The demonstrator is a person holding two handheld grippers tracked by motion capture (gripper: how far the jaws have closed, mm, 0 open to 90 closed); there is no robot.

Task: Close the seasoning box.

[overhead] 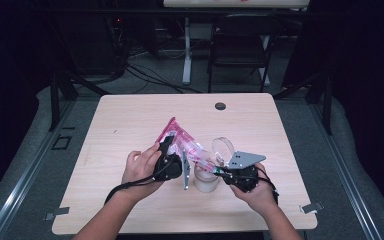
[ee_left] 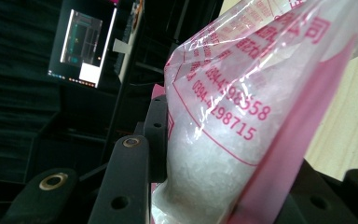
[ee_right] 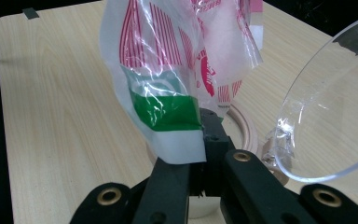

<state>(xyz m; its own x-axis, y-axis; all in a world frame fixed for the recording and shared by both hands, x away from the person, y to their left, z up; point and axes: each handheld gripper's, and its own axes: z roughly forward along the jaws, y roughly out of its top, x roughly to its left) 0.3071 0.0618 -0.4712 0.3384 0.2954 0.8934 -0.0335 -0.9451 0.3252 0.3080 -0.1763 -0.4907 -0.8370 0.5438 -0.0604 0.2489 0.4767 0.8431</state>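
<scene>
One pale wooden table [overhead: 130, 125] with rounded corners carries all the work, and a small round black grommet [overhead: 220, 106] is set near its far edge. Above the table's near middle, a clear plastic bag printed in pink and red and filled with white granules [overhead: 182, 140] is held tilted between the two grippers, its lower end over a small round jar [overhead: 206, 181] whose clear hinged lid [overhead: 223, 148] is raised. The bag's filled upper part is clamped between the jaws of the left gripper [overhead: 166, 150], which are spread around its bulk. The bag's green-striped lower corner [ee_right: 168, 112] is pinched by the right gripper [ee_right: 200, 154], whose jaws are pressed together on it.
</scene>
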